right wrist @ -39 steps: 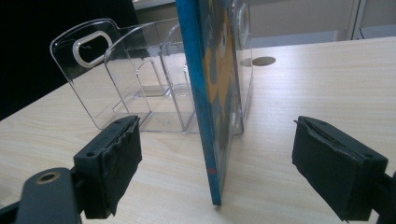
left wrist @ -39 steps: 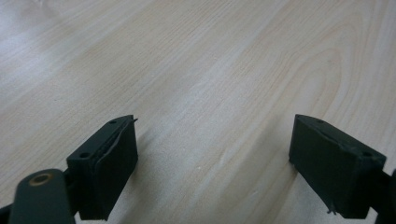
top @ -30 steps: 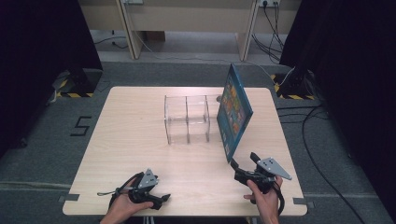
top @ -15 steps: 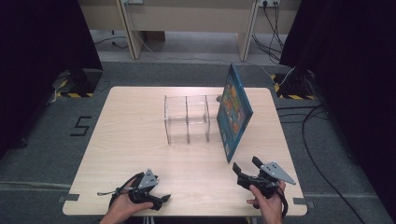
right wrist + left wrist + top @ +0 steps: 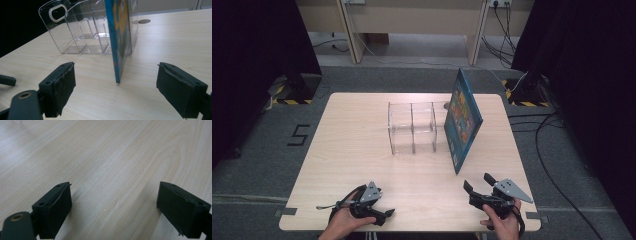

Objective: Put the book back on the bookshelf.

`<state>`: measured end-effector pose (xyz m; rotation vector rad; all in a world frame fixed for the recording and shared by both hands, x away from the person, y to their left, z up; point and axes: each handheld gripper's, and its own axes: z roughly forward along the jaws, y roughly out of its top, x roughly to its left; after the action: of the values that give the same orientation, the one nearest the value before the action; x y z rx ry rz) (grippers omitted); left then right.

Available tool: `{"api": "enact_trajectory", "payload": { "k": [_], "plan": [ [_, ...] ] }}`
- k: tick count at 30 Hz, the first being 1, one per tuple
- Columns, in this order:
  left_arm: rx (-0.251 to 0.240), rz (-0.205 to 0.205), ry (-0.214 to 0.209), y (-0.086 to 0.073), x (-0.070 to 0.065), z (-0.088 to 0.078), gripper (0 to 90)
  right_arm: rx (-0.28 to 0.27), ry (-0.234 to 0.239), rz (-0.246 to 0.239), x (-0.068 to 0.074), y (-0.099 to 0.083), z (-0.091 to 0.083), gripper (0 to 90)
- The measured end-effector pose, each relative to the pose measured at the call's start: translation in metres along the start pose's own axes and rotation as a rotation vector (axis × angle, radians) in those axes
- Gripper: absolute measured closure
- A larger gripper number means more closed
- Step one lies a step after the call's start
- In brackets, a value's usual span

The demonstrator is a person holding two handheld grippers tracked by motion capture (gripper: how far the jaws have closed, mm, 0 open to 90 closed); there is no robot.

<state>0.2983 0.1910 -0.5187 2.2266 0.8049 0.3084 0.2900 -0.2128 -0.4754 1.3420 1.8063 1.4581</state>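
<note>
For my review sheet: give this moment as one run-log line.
left gripper: open, empty, just opening | right gripper: open, facing book | blue picture book: upright, leaning on clear plastic organizer | light wooden table

Black grippers (image 5: pixel 482 186) with grey triangular plates and black cables.

left hand-held gripper (image 5: pixel 384 214) opening, empty, right hand-held gripper (image 5: pixel 478 183) seemingly agape

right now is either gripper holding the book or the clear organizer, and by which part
Nothing is held. The left gripper and right gripper are both open; the book leans against the clear organizer.
</note>
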Motion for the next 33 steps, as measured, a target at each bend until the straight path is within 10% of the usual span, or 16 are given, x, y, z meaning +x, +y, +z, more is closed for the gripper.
{"api": "enact_trajectory", "payload": {
  "k": [21,33],
  "plan": [
    [0.0,0.001,-0.001,0.0,0.0,0.0,11.7,0.064,0.029,-0.021,0.0,-0.013,-0.02,16.4],
    [0.001,0.003,-0.003,0.0,0.0,0.0,11.5,0.143,0.033,-0.115,0.005,-0.023,-0.031,16.3]
  ]
}}
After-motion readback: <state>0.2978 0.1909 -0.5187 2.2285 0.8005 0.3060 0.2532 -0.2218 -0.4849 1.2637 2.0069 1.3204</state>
